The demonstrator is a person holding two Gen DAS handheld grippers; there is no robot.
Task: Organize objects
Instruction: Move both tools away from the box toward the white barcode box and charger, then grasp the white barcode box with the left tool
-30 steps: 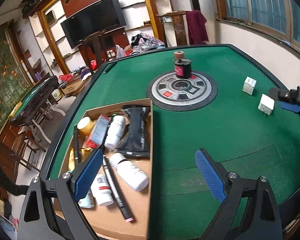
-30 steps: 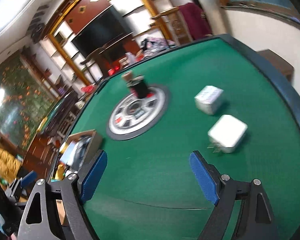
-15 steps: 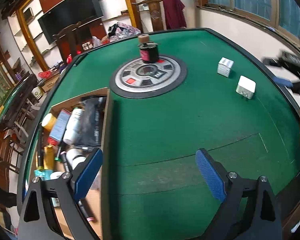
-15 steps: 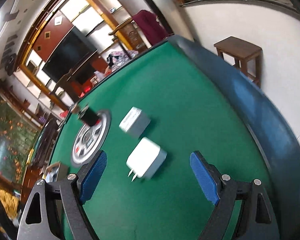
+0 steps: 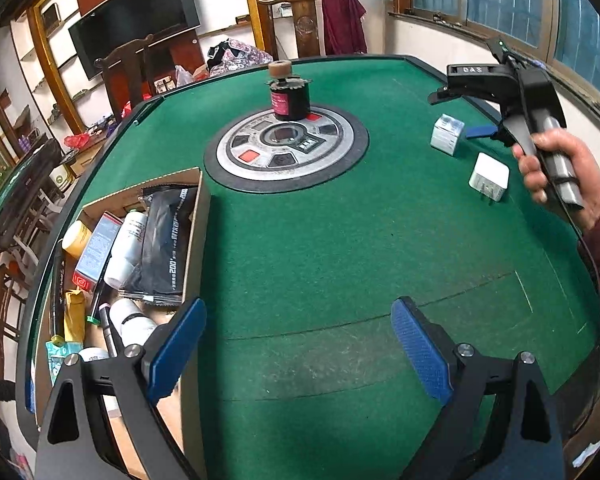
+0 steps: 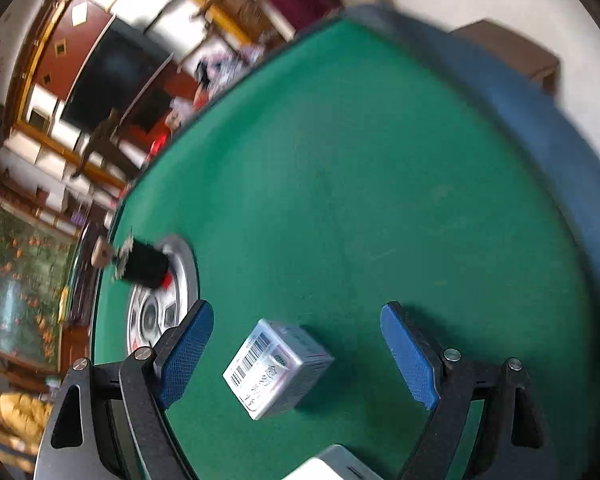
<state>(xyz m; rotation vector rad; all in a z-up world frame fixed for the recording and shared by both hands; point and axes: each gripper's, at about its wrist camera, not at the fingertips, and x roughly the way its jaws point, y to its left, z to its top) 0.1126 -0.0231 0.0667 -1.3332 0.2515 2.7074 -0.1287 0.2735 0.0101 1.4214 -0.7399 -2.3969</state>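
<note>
Left wrist view: left tongs [image 5: 298, 344] spread wide, empty, above the green counter [image 5: 300, 240]. Cardboard box [image 5: 198, 216] at left, holding bottles, a black pouch and cartons. Black jar [image 5: 290, 98] upright on the round centre panel [image 5: 286, 148]. Small printed box [image 5: 447, 135] and white charger [image 5: 489, 176] lie apart near the right hand [image 5: 556, 172].

Right wrist view, blurred: right tongs [image 6: 296, 350] wide apart, small printed box [image 6: 276, 368] between the pads, untouched. White charger [image 6: 332, 466] at the bottom edge.
</note>
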